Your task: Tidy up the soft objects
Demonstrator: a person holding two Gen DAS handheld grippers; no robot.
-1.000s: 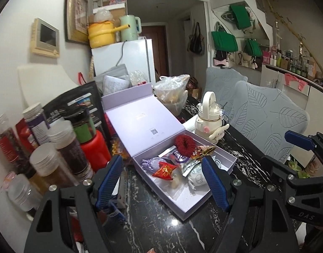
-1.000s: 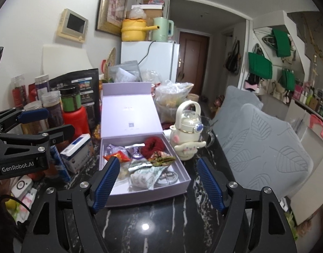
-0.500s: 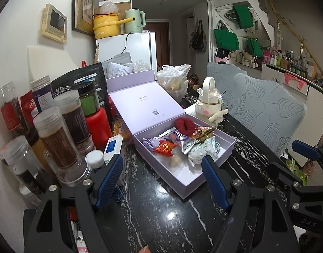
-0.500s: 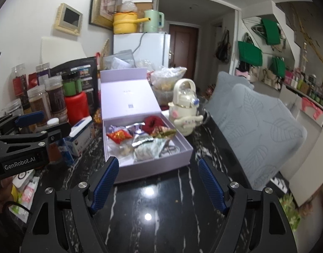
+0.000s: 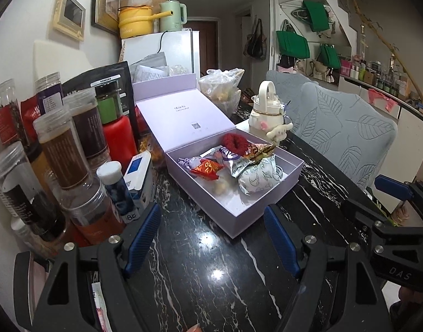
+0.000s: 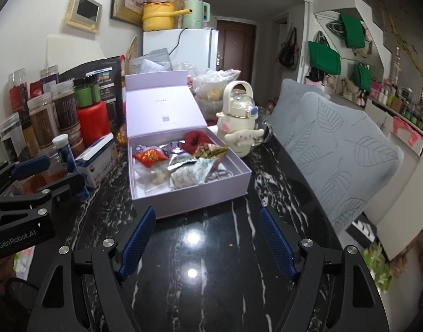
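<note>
An open lilac box (image 5: 233,218) (image 6: 189,199) stands on the black marble table with its lid propped up behind. Inside lie a red fuzzy scrunchie (image 5: 235,141) (image 6: 195,139), a red pouch (image 5: 207,167) (image 6: 149,156), a white patterned pouch (image 5: 257,175) (image 6: 188,175) and foil snack packets. My left gripper (image 5: 213,235) is open and empty, held in front of the box's near corner. My right gripper (image 6: 207,238) is open and empty, in front of the box's near wall. Each gripper also shows at the other view's edge.
Several jars and bottles (image 5: 65,149) (image 6: 42,119) crowd the table's left side beside a small blue-white carton (image 5: 138,177) (image 6: 96,163). A white kettle with a plush toy (image 5: 268,114) (image 6: 239,121) stands right of the box. Grey leaf-patterned chairs (image 5: 347,138) (image 6: 341,149) line the table's right edge.
Both grippers have pulled back from the box, so it looks smaller and more bare table shows in front. Both stay open and empty.
</note>
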